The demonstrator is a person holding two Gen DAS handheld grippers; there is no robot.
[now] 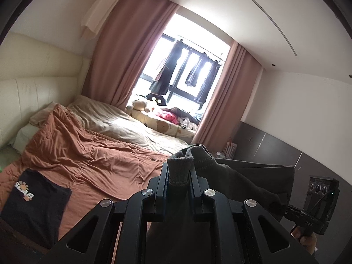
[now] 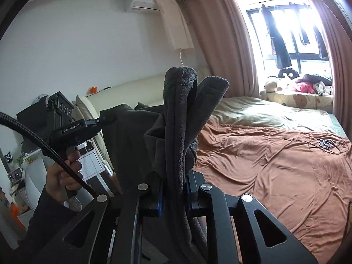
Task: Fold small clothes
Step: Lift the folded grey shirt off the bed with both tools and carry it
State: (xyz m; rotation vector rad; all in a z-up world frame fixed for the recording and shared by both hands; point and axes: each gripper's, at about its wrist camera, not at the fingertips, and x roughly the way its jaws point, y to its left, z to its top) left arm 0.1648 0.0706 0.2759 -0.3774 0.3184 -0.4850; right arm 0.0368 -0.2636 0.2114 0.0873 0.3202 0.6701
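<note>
A dark grey garment (image 1: 242, 176) hangs stretched in the air between my two grippers, above the bed. My left gripper (image 1: 179, 173) is shut on a ribbed edge of it, which pokes up between the fingers. The cloth runs right to my right gripper (image 1: 285, 208), held by a hand at the frame's edge. In the right wrist view, my right gripper (image 2: 176, 187) is shut on a bunched band of the garment (image 2: 180, 101) that stands upright. The left gripper (image 2: 105, 120) pinches the far corner at the left, with a hand (image 2: 63, 176) on its grip.
An orange quilt (image 1: 88, 154) and a beige blanket (image 2: 264, 112) cover the bed. A folded black T-shirt (image 1: 33, 204) with a paw print lies at its near left. A cable and small items (image 2: 327, 143) lie on the quilt. Plush toys (image 2: 272, 85) sit by the curtained window.
</note>
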